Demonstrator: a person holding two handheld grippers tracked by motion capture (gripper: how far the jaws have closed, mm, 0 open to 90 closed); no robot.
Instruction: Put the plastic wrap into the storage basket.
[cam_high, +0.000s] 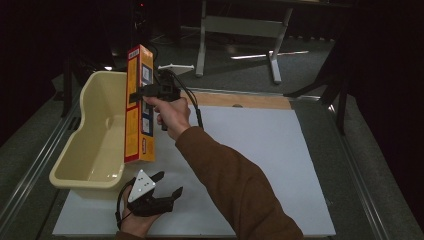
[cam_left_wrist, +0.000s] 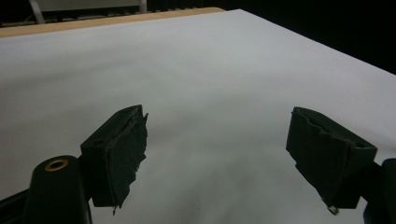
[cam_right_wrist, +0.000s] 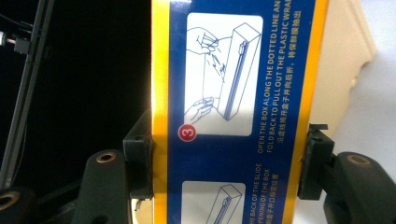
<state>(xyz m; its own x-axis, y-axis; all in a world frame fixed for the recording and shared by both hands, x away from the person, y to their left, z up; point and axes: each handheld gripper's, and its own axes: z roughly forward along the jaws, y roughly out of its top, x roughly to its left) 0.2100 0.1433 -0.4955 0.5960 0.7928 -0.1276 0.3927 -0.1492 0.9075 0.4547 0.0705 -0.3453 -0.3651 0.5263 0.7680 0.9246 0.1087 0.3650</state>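
Observation:
A long yellow and blue plastic-wrap box hangs upright over the right rim of a cream plastic tub. My right gripper is shut on the box about a third of the way down from its top, the jaws pressing its two narrow yellow edges. In the right gripper view the box shows printed instruction pictures, with the tub behind it at the upper right. My left gripper rests low near the front of the white table sheet, open and holding nothing; its fingers spread wide over the bare sheet.
The tub stands at the table's left side, its inside bare. A wooden strip runs along the table's far edge. Metal rails flank the table. A desk frame stands on the floor beyond.

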